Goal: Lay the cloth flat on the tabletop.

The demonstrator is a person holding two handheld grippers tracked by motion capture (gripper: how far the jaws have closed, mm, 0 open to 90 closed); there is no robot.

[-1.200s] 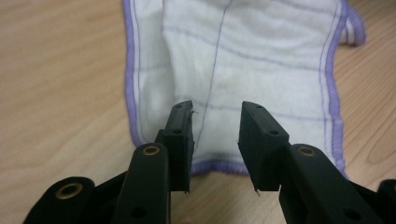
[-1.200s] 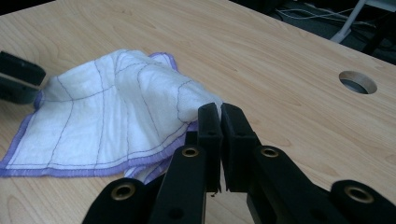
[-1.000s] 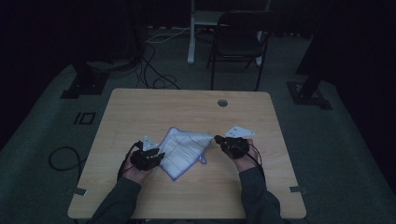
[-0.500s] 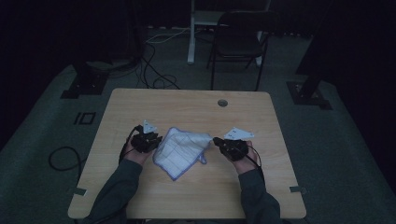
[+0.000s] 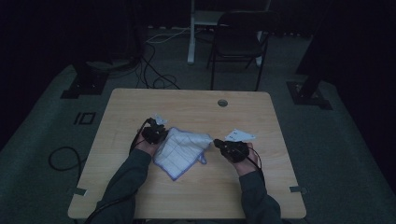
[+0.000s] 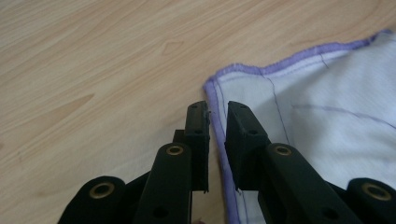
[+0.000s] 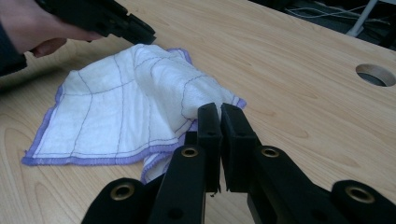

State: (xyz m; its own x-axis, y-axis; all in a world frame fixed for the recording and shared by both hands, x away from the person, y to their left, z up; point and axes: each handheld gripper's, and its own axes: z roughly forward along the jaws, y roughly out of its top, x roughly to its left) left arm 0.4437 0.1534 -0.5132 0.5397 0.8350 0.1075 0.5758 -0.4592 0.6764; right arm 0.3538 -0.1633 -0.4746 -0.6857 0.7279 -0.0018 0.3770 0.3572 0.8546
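The wooden table (image 5: 187, 196) filled the lower middle of the high view, a round hole (image 5: 222, 102) near its far edge. At its centre lay the white cloth (image 5: 180, 148) with a purple hem, rumpled and raised toward its right corner. A small white paper (image 5: 239, 135) lay at centre right. The left gripper (image 6: 217, 123), at the cloth's upper left corner, had just been closing its jaws, the hem between them with a narrow gap left. The right gripper (image 7: 219, 122) had its jaws together, clamped on the cloth's right corner.
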